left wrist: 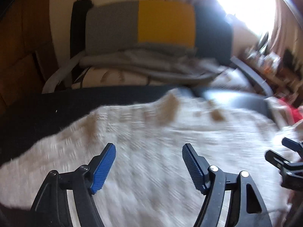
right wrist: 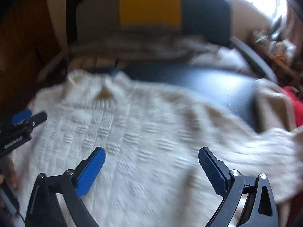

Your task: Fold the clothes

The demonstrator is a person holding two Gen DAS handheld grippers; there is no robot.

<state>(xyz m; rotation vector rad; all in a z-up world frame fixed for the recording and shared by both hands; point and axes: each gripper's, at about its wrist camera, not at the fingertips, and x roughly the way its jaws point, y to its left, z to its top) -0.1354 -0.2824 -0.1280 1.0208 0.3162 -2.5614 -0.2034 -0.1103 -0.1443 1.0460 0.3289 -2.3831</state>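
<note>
Left tongs [left wrist: 149,151] and right tongs [right wrist: 151,154], both spread apart and empty, hover over a cream textured knit sweater [right wrist: 132,132] on a dark tabletop [left wrist: 47,106].

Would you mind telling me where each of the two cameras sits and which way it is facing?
Left wrist: on the left gripper, angled down over the white knit sweater; its open blue pads show, and the right gripper at the right edge.
Right wrist: on the right gripper, angled down at the sweater; open pads show, left gripper at the left edge.
Shared: sweater, dark surface, grey, yellow and dark blue cushion, bright window.
</note>
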